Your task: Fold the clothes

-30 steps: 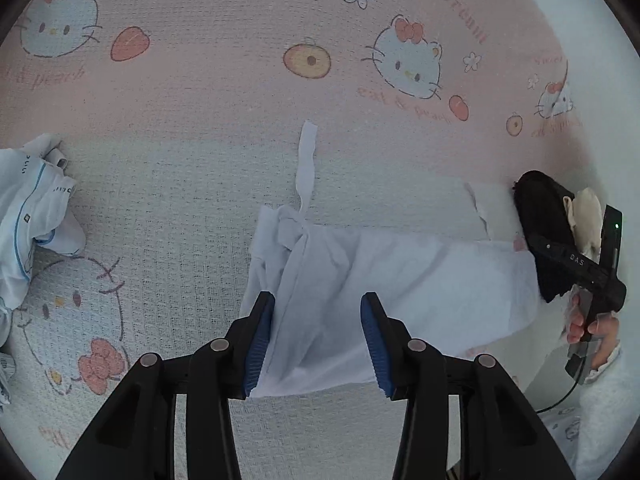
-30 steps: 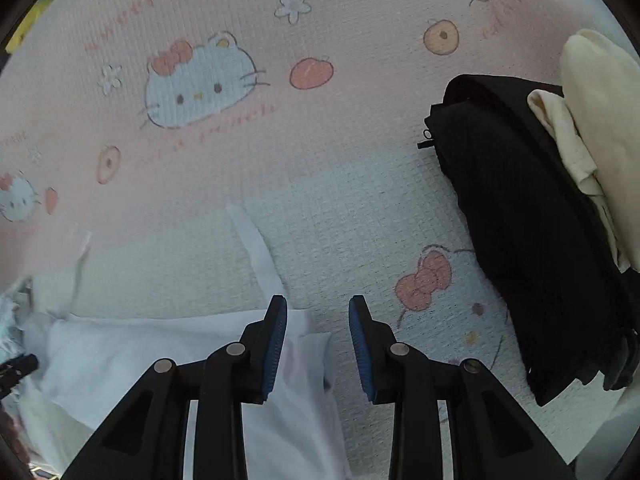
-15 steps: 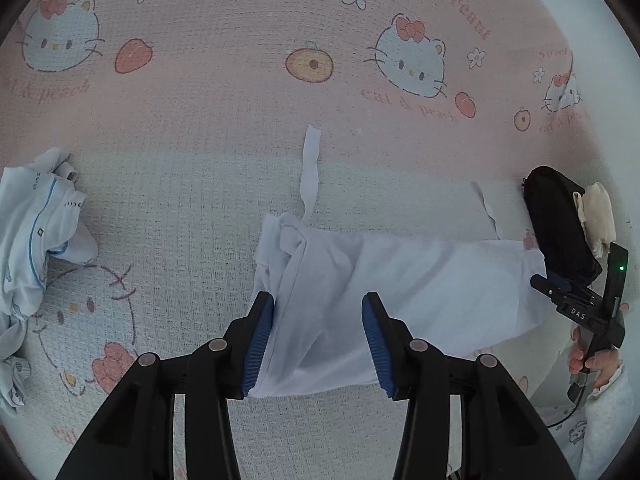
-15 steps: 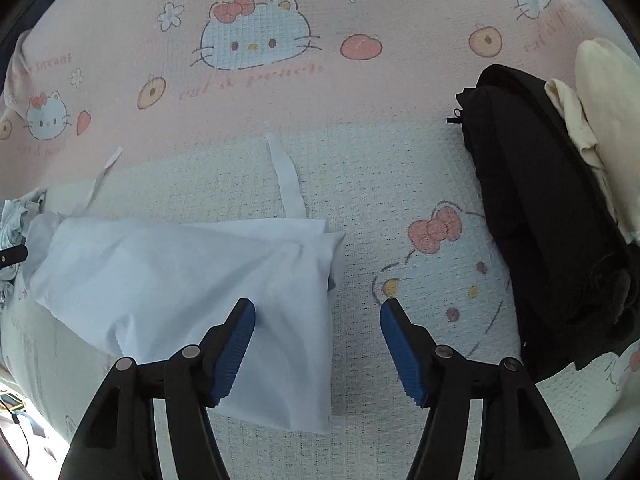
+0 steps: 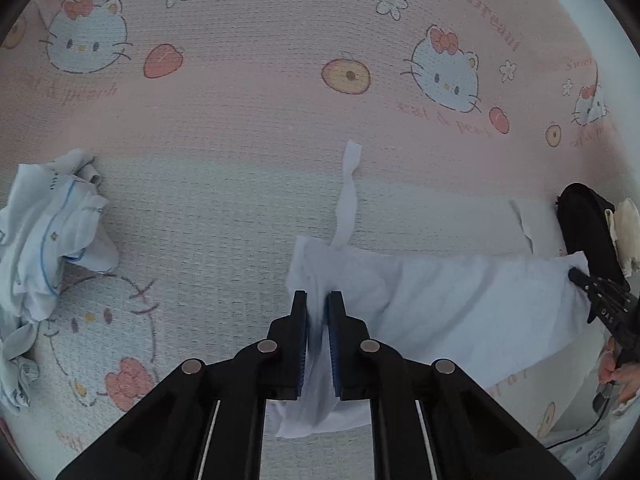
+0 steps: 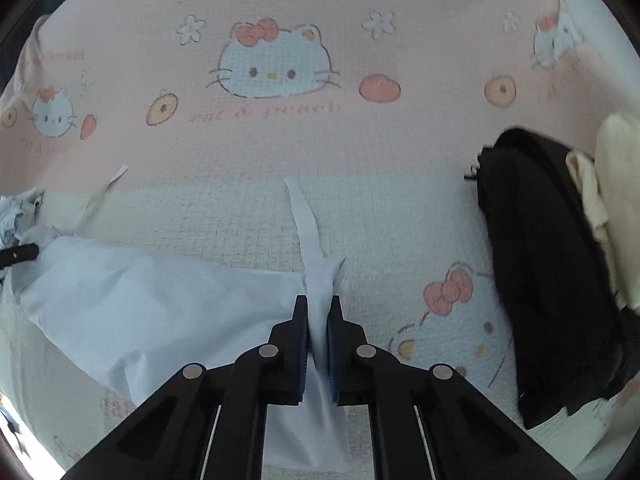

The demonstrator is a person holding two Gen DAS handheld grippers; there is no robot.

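Both ends of the white garment [image 5: 460, 300] pinched!
My left gripper [image 5: 318, 320] and right gripper [image 6: 318, 320] clench cloth; I'd lift evenly, keeping it taut.

The pink bedspread [image 6: 280, 152] reads "Sweet Dream" — and, beneath a cat face, "eat & peach" (blurred); the right gripper [image 5: 578, 274] carries "DAS".

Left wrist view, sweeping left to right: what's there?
Crumpled white-and-blue garment → left gripper shut on the white garment → right gripper at its far end → black clothing → cream cloth.
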